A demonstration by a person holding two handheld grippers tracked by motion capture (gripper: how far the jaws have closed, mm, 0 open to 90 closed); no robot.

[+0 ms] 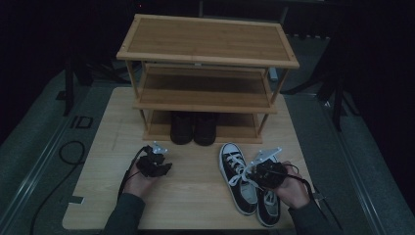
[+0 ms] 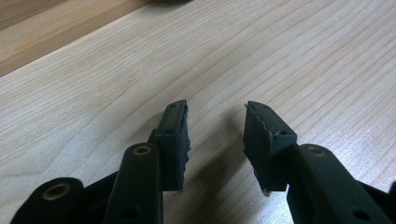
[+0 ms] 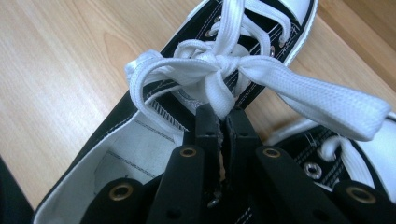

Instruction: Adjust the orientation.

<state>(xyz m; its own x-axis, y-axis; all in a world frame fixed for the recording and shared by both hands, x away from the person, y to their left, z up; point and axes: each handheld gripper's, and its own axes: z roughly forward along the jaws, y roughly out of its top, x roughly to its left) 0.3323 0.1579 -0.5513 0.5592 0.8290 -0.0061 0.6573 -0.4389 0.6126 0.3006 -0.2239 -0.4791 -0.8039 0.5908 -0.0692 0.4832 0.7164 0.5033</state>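
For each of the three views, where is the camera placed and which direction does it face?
High view: above the near side, facing forward-down; light wooden table, bamboo shoe rack, both hands.
Left gripper view: on the left gripper, facing bare table; jaws apart.
Right gripper view: on the right gripper, jaws clamping the black-and-white canvas sneaker's white lace.
Shared: sneaker, table.

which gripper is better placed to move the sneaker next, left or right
Right. The right gripper is already at the near sneaker, its jaws pinched shut on the white lace. The left gripper is open above bare table, apart from both sneakers.
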